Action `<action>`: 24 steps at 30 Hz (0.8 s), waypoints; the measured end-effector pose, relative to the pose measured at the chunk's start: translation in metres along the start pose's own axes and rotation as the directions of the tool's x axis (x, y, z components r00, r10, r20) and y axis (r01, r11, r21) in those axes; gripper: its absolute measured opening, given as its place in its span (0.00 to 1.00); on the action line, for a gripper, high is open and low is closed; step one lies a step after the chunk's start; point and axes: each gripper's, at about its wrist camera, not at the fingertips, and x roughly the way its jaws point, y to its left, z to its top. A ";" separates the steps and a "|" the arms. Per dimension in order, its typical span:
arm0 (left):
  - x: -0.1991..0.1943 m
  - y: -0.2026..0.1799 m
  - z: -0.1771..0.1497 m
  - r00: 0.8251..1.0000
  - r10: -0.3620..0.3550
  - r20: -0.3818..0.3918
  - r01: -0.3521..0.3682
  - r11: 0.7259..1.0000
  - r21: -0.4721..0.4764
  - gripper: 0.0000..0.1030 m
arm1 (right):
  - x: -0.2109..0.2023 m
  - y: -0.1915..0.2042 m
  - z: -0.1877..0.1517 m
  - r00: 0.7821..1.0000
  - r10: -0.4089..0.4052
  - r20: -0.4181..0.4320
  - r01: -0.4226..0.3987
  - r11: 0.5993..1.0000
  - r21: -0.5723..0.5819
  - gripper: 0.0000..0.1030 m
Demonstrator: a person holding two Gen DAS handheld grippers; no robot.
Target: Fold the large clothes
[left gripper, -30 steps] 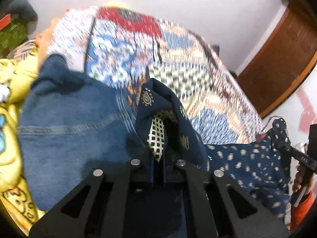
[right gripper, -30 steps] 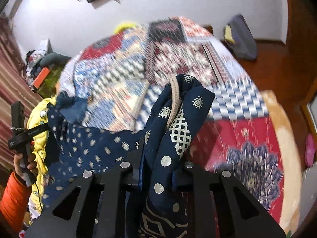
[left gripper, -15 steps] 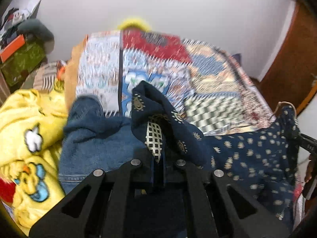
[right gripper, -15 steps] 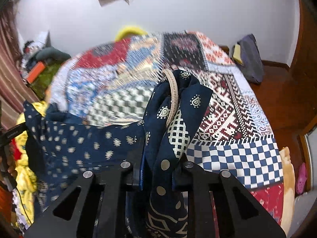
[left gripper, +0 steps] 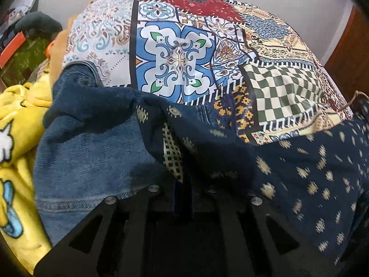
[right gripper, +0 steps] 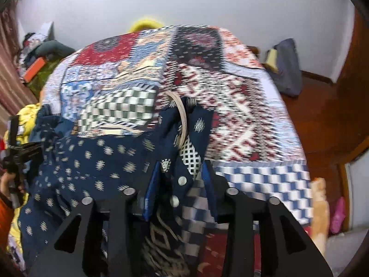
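Nearest the lens in the left wrist view, the left tool (left gripper: 182, 180) is clamped on a bunched corner of the navy printed garment (left gripper: 311, 173); its fingers sit pressed together with cloth spilling out toward 12 o'clock. In the right wrist view the right tool (right gripper: 184, 184) grips another corner of the same garment (right gripper: 96, 159), though its blue-lined fingers stand noticeably wider apart than half a second ago, with the fabric and a beige cord loop (right gripper: 182, 117) sitting between them. That looks like the start of a release, or at least a looser hold.

Since a second ago both tools have come down and forward: the garment, then hanging in the air between them, now stretches low over the near edge of the bed, toward 3 o'clock from the left tool. This suggests the spreading step is nearly done and the first fold can follow.

Beyond the left tool, at 10 o'clock, blue denim jeans (left gripper: 92, 152) lie under the garment's corner, with a yellow blanket (left gripper: 16, 120) at 9 o'clock. Farther off, the patchwork bedspread (left gripper: 175, 55) fills the view to 12 o'clock.
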 end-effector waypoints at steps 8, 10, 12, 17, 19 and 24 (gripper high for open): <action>-0.086 0.002 -0.021 0.997 -0.059 0.046 0.057 0.997 0.042 0.25 | -0.058 -0.015 -0.024 0.999 -0.045 -0.008 0.046 0.998 0.048 0.37; -0.115 -0.003 -0.027 0.995 -0.061 0.079 0.056 0.997 0.060 0.29 | -0.081 -0.005 -0.032 0.999 -0.038 0.016 0.037 0.999 0.029 0.37; -0.136 -0.005 -0.032 0.992 -0.068 0.103 0.060 0.995 0.076 0.30 | -0.098 0.003 -0.037 0.999 -0.025 0.033 0.025 1.000 0.014 0.37; -0.197 -0.008 -0.058 0.983 -0.088 0.164 0.070 0.991 0.112 0.36 | -0.144 0.027 -0.055 0.996 0.009 0.090 -0.006 1.000 -0.028 0.38; -0.215 -0.008 -0.070 0.980 -0.086 0.179 0.065 0.990 0.123 0.39 | -0.159 0.037 -0.064 0.994 0.007 0.107 -0.002 0.999 -0.045 0.44; -0.247 -0.003 -0.104 0.978 -0.089 0.191 0.062 0.988 0.144 0.57 | -0.188 0.053 -0.091 0.991 -0.007 0.131 0.015 0.998 -0.060 0.67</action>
